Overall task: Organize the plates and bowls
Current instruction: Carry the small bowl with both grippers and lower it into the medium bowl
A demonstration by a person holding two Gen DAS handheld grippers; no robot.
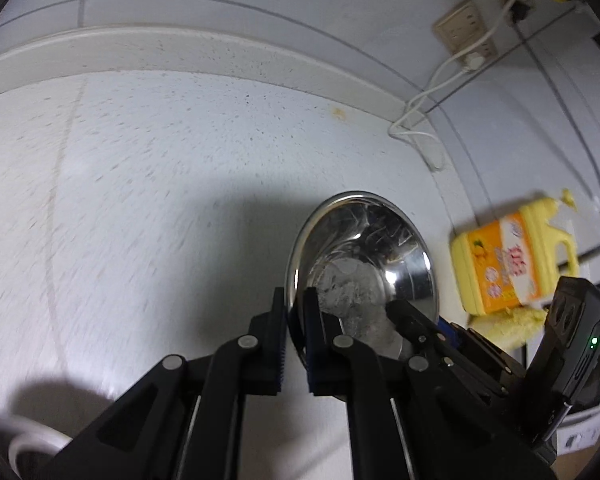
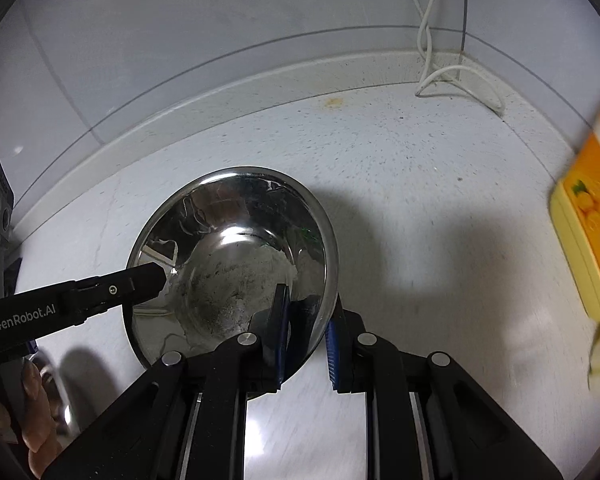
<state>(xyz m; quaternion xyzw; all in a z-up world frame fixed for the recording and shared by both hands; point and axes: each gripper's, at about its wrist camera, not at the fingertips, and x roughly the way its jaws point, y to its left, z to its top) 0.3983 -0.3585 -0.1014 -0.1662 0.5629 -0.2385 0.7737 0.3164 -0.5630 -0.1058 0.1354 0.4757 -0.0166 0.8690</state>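
A shiny steel bowl (image 1: 364, 264) is held above the speckled white counter (image 1: 140, 184). My left gripper (image 1: 294, 308) is shut on its near-left rim, one finger inside and one outside. In the right wrist view the same steel bowl (image 2: 236, 264) fills the middle. My right gripper (image 2: 308, 320) straddles its right rim, one finger inside and one outside, with a visible gap at the outer pad. The left gripper's finger (image 2: 140, 280) reaches onto the bowl's left rim there. The right gripper (image 1: 416, 320) shows at the bowl's right edge in the left wrist view.
A yellow detergent jug (image 1: 512, 260) stands to the right, also at the right edge of the right wrist view (image 2: 592, 216), with a yellow sponge (image 1: 508, 324) below it. A white cable (image 2: 432, 68) and wall sockets (image 1: 464, 28) sit at the back corner. A white dish rim (image 1: 24, 436) shows bottom left.
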